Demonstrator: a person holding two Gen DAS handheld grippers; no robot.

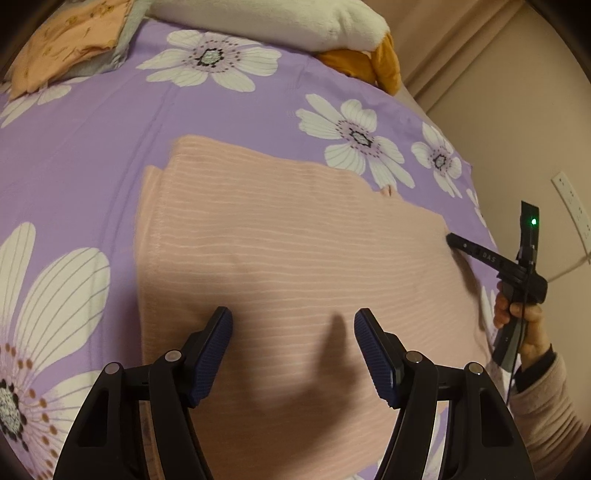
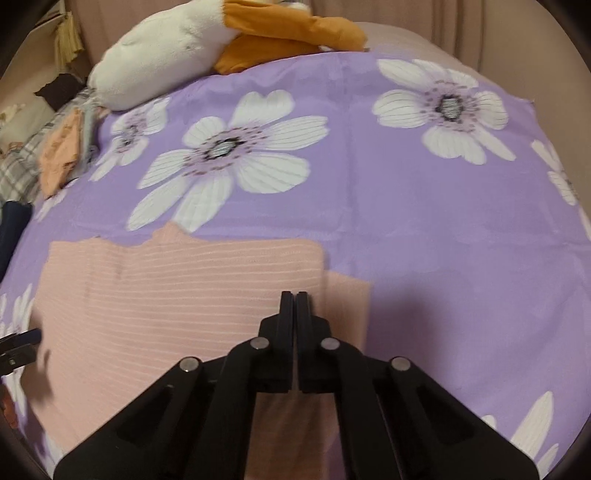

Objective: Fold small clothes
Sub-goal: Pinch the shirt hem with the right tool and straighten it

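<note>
A pink ribbed garment (image 1: pixel 280 240) lies partly folded on the purple flowered bedspread (image 1: pixel 110 122). My left gripper (image 1: pixel 293 354) is open and empty, hovering just above the garment's near part. My right gripper (image 2: pixel 294 299) has its jaws together over the garment's (image 2: pixel 166 295) right side; no cloth shows between the tips. In the left wrist view the right gripper (image 1: pixel 452 238) reaches in from the right with its tip at the garment's right edge.
A white and orange plush toy (image 1: pixel 295 26) lies at the far end of the bed. A folded orange garment (image 1: pixel 70 40) on grey cloth lies at the far left. A wall with a socket (image 1: pixel 572 206) is at the right.
</note>
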